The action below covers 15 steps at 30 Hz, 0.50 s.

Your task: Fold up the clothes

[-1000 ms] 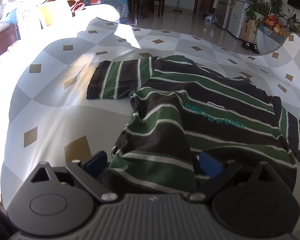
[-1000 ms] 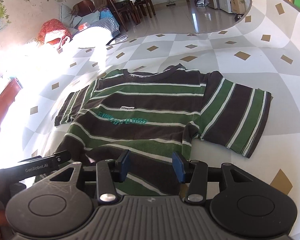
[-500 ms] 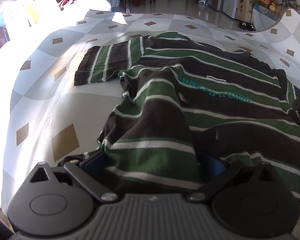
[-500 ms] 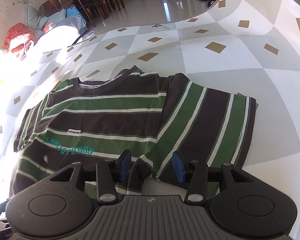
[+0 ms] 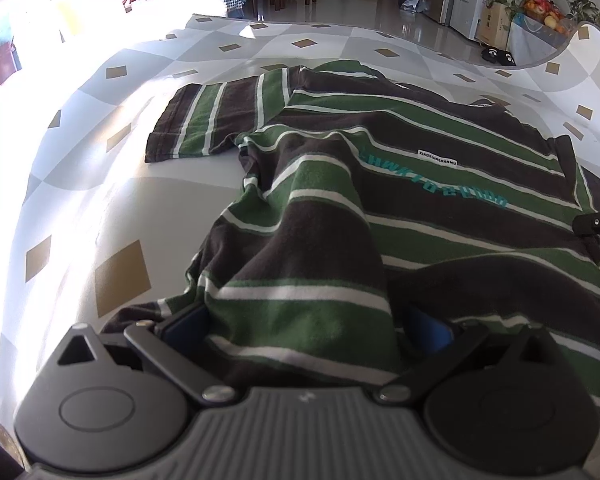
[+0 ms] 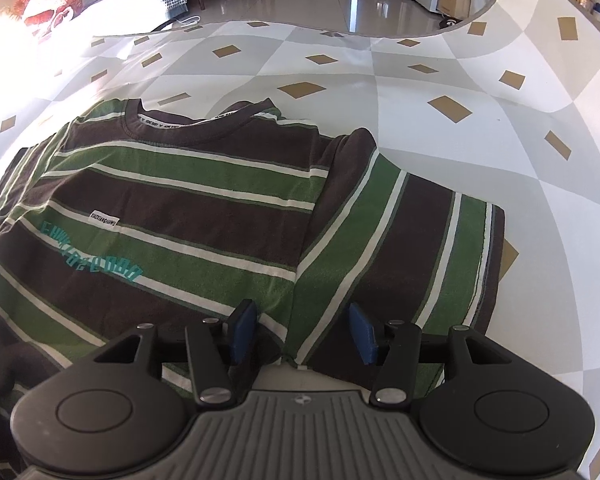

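The striped shirt [image 6: 188, 216] lies front up on the checked table cover [image 6: 440, 128], collar toward the top of the frame, sleeves out left and right. Bare cover surrounds it. The left gripper [image 5: 304, 328] straddles a bunched ridge of hem; whether it pinches, I cannot tell. The right gripper [image 6: 302, 330], jaws apart and just widening, hovers over the armpit seam.
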Each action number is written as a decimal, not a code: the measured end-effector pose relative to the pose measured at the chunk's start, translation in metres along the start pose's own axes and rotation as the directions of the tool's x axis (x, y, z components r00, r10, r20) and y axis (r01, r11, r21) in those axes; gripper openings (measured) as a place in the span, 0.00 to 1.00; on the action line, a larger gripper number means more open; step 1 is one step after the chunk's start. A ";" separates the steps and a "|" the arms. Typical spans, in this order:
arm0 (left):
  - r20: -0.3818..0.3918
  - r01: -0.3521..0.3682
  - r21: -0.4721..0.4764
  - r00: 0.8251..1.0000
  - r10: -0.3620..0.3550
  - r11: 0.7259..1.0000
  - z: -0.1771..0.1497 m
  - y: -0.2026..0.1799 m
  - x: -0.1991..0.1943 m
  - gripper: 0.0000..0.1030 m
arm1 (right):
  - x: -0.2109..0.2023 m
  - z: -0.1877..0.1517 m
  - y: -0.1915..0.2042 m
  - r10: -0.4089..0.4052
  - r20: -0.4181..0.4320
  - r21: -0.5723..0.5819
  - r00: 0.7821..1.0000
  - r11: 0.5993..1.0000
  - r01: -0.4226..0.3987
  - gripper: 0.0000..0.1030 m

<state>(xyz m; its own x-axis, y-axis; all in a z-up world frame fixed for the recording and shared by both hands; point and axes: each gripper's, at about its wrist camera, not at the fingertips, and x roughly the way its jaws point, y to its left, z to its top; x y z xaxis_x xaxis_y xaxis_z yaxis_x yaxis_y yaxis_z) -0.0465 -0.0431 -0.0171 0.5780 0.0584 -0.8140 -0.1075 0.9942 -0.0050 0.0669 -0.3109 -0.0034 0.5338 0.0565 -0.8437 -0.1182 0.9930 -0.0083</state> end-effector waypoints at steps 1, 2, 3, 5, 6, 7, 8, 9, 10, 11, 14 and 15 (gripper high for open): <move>-0.002 -0.002 -0.002 1.000 0.002 1.000 0.001 -0.001 0.000 1.00 | 0.001 0.002 -0.001 -0.002 -0.001 -0.007 1.000 1.000 0.002 0.49; -0.004 -0.005 -0.003 1.000 0.005 1.000 0.001 -0.003 0.001 1.00 | 0.003 0.004 -0.003 -0.003 -0.002 -0.011 1.000 1.000 0.003 0.49; -0.005 -0.007 -0.004 1.000 0.007 1.000 0.002 -0.004 0.001 1.00 | 0.004 0.005 -0.004 -0.003 -0.002 -0.014 1.000 1.000 0.003 0.49; -0.005 -0.012 -0.005 1.000 0.012 1.000 0.002 -0.007 0.002 1.00 | 0.006 0.008 -0.006 -0.003 -0.004 -0.023 1.000 1.000 0.003 0.49; -0.006 -0.013 -0.005 1.000 0.013 1.000 0.003 -0.009 0.003 1.00 | 0.008 0.010 -0.007 -0.003 -0.004 -0.029 1.000 1.000 0.003 0.49; -0.007 -0.015 -0.005 1.000 0.015 1.000 0.003 -0.011 0.003 1.00 | 0.009 0.011 -0.008 -0.003 -0.003 -0.034 1.000 0.999 0.003 0.50; -0.008 -0.016 -0.004 1.000 0.016 1.000 0.004 -0.012 0.004 1.00 | 0.010 0.012 -0.009 -0.002 -0.002 -0.037 1.000 0.999 0.002 0.50; -0.010 -0.018 -0.003 1.000 0.018 1.000 0.004 -0.014 0.005 1.00 | 0.010 0.013 -0.010 -0.001 -0.001 -0.041 1.000 0.999 0.001 0.51; -0.011 -0.019 -0.003 1.000 0.019 1.000 0.005 -0.016 0.005 1.00 | 0.011 0.014 -0.011 -0.001 -0.001 -0.043 1.000 0.999 0.001 0.51; -0.013 -0.020 -0.002 1.000 0.019 1.000 0.006 -0.018 0.006 1.00 | 0.012 0.016 -0.013 -0.001 0.000 -0.043 1.000 0.999 0.001 0.51; -0.017 -0.022 0.000 1.000 0.022 1.000 0.008 -0.025 0.009 1.00 | 0.015 0.019 -0.015 -0.003 0.003 -0.045 1.000 0.999 0.003 0.52; -0.017 -0.022 0.001 1.000 0.022 1.000 0.009 -0.027 0.010 1.00 | 0.015 0.019 -0.016 -0.005 0.005 -0.045 1.000 0.999 0.005 0.52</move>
<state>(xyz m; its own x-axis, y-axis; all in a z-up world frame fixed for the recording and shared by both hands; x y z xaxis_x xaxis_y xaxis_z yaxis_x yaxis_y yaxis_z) -0.0308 -0.0687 -0.0198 0.5615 0.0791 -0.8237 -0.1197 0.9927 0.0137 0.0931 -0.3239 -0.0057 0.5382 0.0525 -0.8412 -0.1531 0.9875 -0.0363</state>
